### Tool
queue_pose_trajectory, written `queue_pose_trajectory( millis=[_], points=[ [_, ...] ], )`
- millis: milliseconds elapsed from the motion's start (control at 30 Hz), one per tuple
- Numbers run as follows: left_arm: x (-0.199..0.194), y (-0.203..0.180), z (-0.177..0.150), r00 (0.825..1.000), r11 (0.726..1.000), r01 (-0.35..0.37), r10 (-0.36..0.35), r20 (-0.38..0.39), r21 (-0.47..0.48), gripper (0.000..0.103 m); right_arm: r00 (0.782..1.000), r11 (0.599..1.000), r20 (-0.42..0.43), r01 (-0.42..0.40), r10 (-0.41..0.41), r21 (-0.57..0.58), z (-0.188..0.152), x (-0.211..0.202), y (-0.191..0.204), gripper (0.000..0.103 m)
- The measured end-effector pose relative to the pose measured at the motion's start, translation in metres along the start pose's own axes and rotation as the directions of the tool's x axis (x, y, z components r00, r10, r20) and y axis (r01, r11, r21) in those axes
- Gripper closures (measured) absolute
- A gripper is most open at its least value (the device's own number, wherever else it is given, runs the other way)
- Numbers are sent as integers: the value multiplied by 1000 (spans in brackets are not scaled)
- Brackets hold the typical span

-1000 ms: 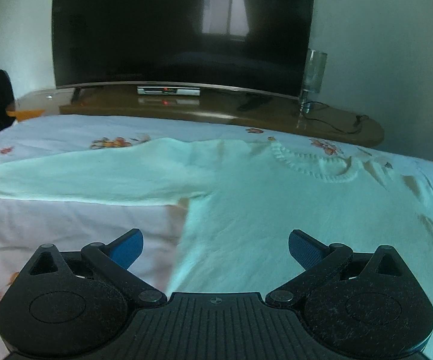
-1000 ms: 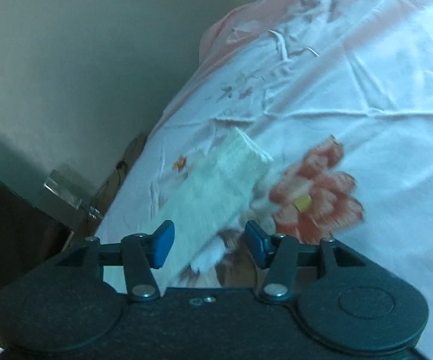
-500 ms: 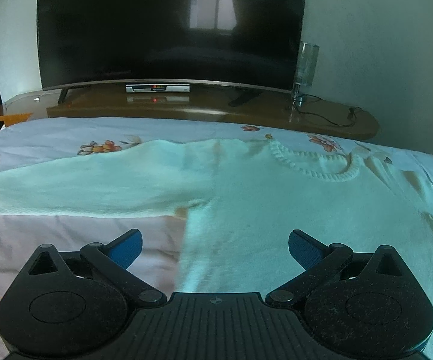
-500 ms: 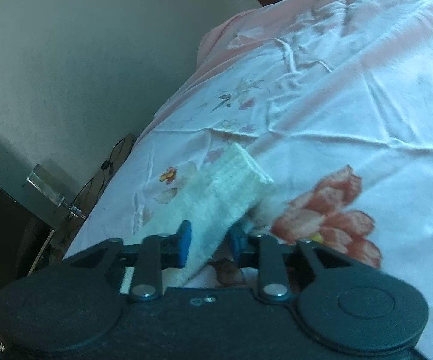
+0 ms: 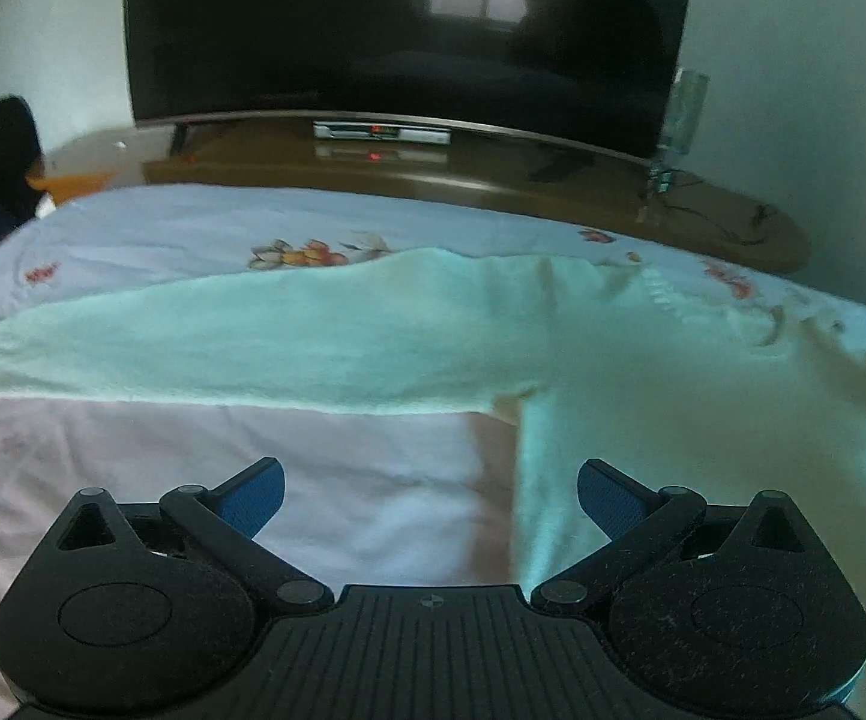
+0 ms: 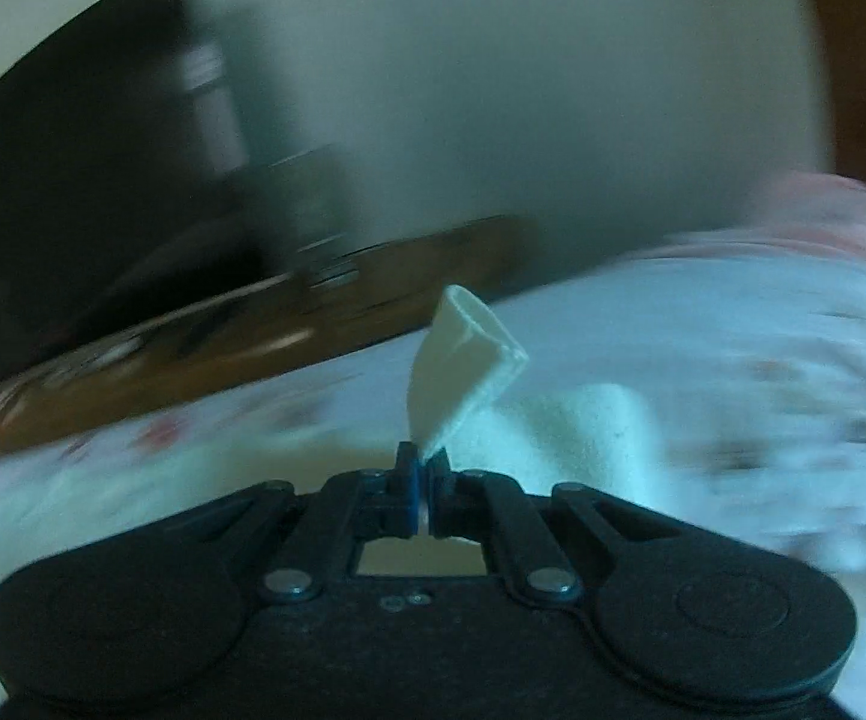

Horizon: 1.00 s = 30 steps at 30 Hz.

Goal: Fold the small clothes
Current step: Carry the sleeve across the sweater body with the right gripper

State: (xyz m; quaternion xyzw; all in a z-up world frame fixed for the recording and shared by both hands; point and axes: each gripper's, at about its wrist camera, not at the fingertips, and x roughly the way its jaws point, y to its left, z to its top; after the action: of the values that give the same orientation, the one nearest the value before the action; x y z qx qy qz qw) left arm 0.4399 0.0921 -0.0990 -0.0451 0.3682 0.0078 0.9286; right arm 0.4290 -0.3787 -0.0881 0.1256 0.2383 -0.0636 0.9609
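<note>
Right gripper (image 6: 423, 465) clamped on sweater (image 5: 643, 372) cuff (image 6: 463, 354), folding sleeve in. Left gripper (image 5: 429, 495) wide open, empty. Next: lay cuff across body.

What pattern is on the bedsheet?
Flowers on white and pale pink bedsheet, clearest in the left wrist view.

Pale mint knit sweater (image 5: 643, 360) spread flat on the flowered bed sheet (image 5: 180, 228)

The sweater lies with its front up and its ribbed round neck toward the far side of the bed. One long sleeve (image 5: 222, 342) stretches straight out to the left, flat, and its ribbed cuff is near the edge of the view. The other sleeve's cuff (image 6: 463, 354) is lifted off the sheet and stands up, pinched at its lower end between closed jaws.
</note>
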Motion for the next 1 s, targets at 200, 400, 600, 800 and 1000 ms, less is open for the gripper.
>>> queue_pose_trajectory(
  millis=[200,400,600,800,1000],
  points=[
    [-8,9,0,1000,999,-23,23,7,-27,0,963,946,-147,-253,226,-203,-40,36,139,99],
    [-9,8,5,997,995,74,-73,24,-73,0,911,847,-258,-399,323,-350,-82,45,222,72],
    [18,-39,14,957,952,284,-288,-19,-116,57,923,853,-154,-386,354,-351,-79,-11,184,76],
    [73,-88,13,907,904,366,-400,-132,-220,57,962,934,-116,-270,249,-233,-73,-38,109,73],
    [84,-129,20,948,955,292,-297,-113,-57,99,977,970,-95,-201,189,-136,-68,-50,57,71]
  ],
)
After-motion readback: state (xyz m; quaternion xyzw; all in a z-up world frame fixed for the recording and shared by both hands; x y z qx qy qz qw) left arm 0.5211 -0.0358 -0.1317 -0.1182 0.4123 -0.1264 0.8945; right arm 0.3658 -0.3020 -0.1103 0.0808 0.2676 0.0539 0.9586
